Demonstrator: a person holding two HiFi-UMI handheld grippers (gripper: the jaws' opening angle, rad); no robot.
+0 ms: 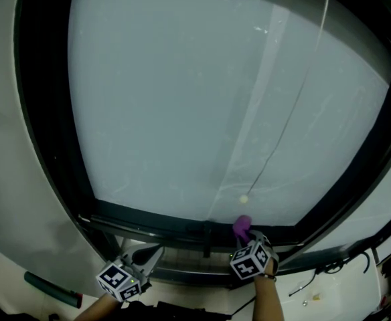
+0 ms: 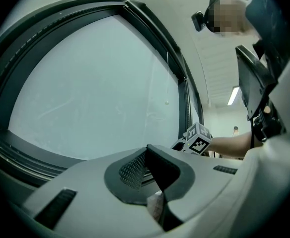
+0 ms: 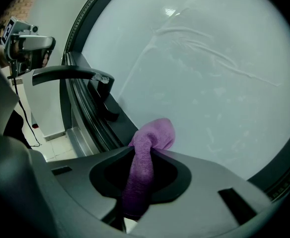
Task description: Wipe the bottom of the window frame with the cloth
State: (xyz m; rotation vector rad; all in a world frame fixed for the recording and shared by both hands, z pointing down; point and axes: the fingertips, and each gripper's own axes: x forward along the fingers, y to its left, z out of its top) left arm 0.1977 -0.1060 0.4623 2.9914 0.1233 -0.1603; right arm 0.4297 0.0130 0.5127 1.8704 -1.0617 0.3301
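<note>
Right gripper is pinching the purple cloth, with a wad poking out past the tips. The cloth sits at about 6 o'clock on the pane, right at the seam where the glass meets the bottom frame rail. Neither view confirms actual contact. In the right gripper view the wad looks aimed at the glass more than at the rail. The rail runs off toward 10 o'clock, past the window handle. Left gripper sits at 7 o'clock in the head view, jaws pressed together on nothing, clear of the frame.

My read for a clean wipe:
- Tip the wad down so it lands on the rail's flat, not the pane.
- Press enough to flatten it. The wad is narrow, so plan overlapping passes.
- Stroke along the rail toward 9 o'clock and work around the handle base rather than ramming it.
- The cord bead hangs at 12 o'clock just above the cloth, so stay low to avoid a snag.
- Only a thin strip of cloth is pinched, and heavy drag could pull it free.
</note>
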